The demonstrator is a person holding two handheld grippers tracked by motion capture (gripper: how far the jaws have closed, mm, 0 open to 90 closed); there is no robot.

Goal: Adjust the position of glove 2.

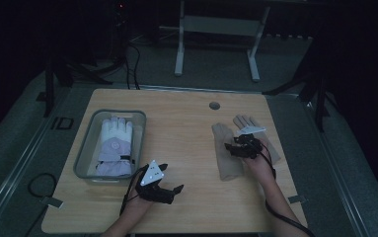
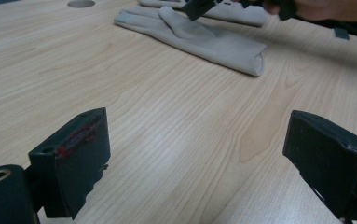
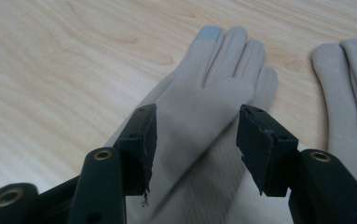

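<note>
Two beige gloves lie flat on the right side of the wooden table (image 1: 186, 123). My right gripper (image 1: 233, 147) is lowered over the left beige glove (image 1: 226, 158). In the right gripper view its jaws (image 3: 195, 140) straddle that glove's palm (image 3: 209, 102) with a gap showing at each pad, so it is open. The other beige glove (image 3: 348, 93) lies just to its right. My left gripper (image 1: 171, 190) rests near the front edge, open wide above bare wood (image 2: 195, 158), and it faces the gloves (image 2: 204, 39).
A clear plastic bin (image 1: 85, 148) on the left of the table holds a white and lavender glove (image 1: 115, 145). A round cable hole (image 1: 214, 105) sits near the far edge. Table legs and dark stands rise beyond the table.
</note>
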